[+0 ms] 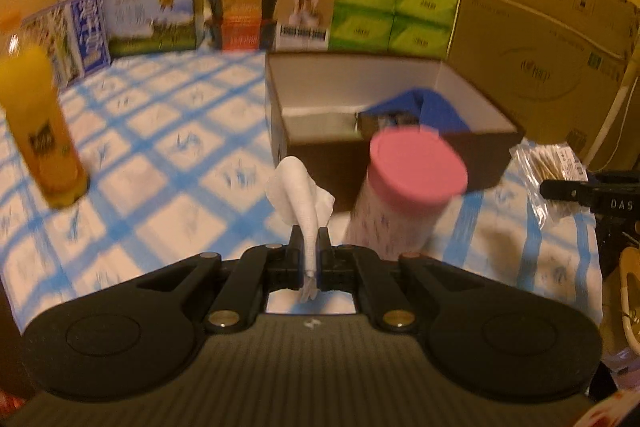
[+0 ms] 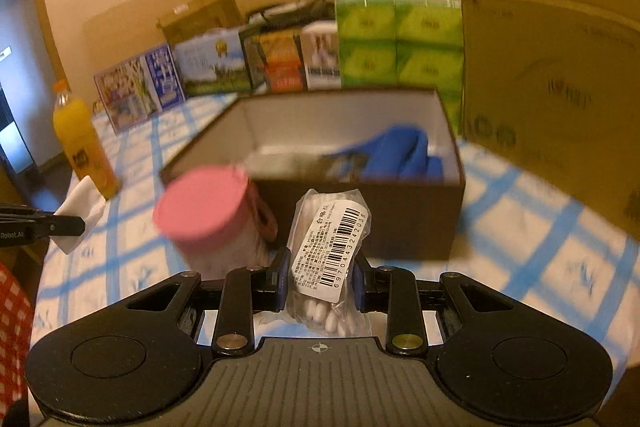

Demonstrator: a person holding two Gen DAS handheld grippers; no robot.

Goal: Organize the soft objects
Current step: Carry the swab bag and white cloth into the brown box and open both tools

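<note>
My left gripper point(image 1: 309, 241) is shut on a white tissue point(image 1: 302, 193) and holds it above the checked tablecloth, left of the pink-lidded canister point(image 1: 412, 187). My right gripper point(image 2: 322, 269) is shut on a clear bag of cotton swabs point(image 2: 332, 247) with a barcode label, in front of the brown open box point(image 2: 408, 219). The box point(image 1: 316, 147) holds a blue cloth point(image 2: 400, 151) and other items. The pink-lidded canister point(image 2: 208, 211) stands just left of the right gripper. The left gripper and tissue point(image 2: 78, 211) show at the left edge of the right wrist view.
An orange juice bottle point(image 1: 40, 131) stands at the left. Books, green tissue packs point(image 1: 392, 15) and a large cardboard carton point(image 1: 544, 39) line the back and right. Another clear bag of swabs point(image 1: 548, 171) lies on the right of the cloth.
</note>
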